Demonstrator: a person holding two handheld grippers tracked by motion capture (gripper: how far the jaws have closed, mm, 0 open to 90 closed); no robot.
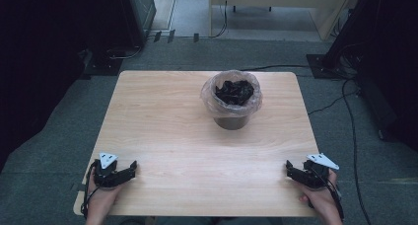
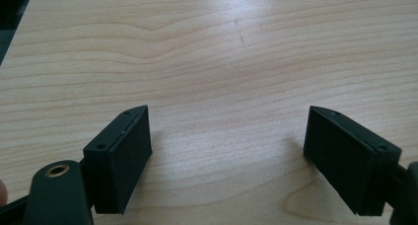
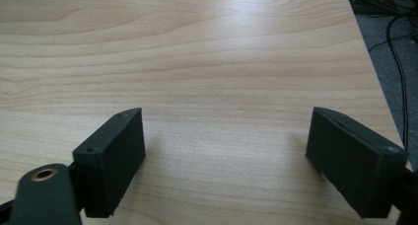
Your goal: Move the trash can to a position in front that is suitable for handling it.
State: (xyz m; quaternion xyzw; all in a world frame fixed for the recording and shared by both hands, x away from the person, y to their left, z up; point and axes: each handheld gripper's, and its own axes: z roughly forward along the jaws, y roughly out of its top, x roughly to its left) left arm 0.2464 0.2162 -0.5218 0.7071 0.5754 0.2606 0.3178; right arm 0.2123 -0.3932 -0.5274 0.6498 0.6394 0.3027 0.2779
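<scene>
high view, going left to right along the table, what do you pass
Left black two-jaw gripper at the near left corner → small bin lined with a clear plastic bag, farther back past centre → right black two-jaw gripper at the near right corner.

We see a wooden table (image 1: 162,131), a bin (image 1: 231,99) with a clear liner at its far middle holding crumpled black stuff, grey carpet around, cables (image 1: 352,131) on the right floor.
</scene>
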